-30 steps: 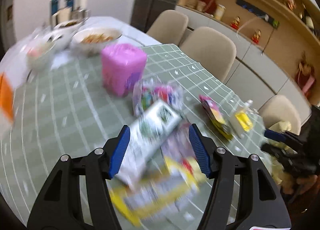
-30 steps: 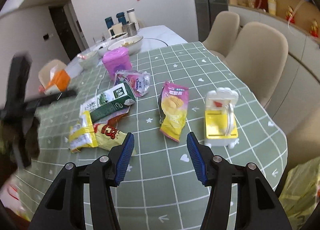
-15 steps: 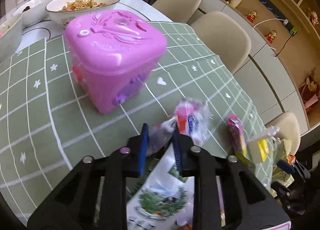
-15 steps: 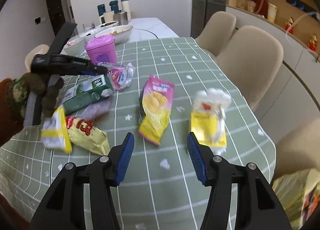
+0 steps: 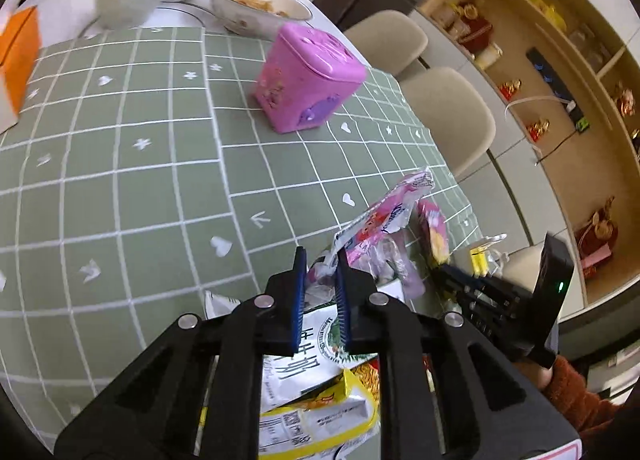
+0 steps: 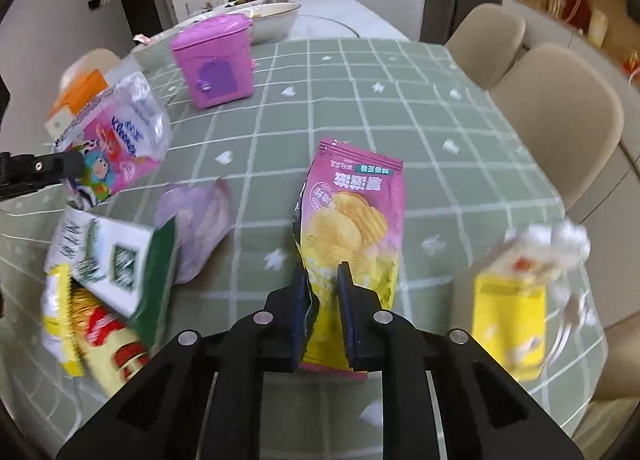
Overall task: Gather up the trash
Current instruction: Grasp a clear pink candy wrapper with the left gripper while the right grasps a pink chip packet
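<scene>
Crinkly plastic film is what both tools have to deal with here. The left gripper (image 5: pixel 320 292) has just been closing and now pinches the torn end of a pink-and-clear Kleenex tissue wrapper (image 6: pixel 114 148), which in the right wrist view hangs lifted above the green checked tablecloth (image 5: pixel 120 180) near the table's left edge. It looks almost weightless and limp, so a pinch on any crumpled corner should hold, though the slick film could slide out. The right gripper (image 6: pixel 322 296) has just been closing as well; its jaws stand narrow on either side of the near end of a pink-and-yellow potato chip bag (image 6: pixel 352 220) lying flat in the middle of the table, and the pads appear to press on it. That bag seems light, a little puffy and slippery; its flat sealed end is probably the safest hold. Both grippers point steeply down at the table, the left one rolled slightly. A green-and-white milk carton (image 6: pixel 120 256) lies beneath the lifted wrapper.
</scene>
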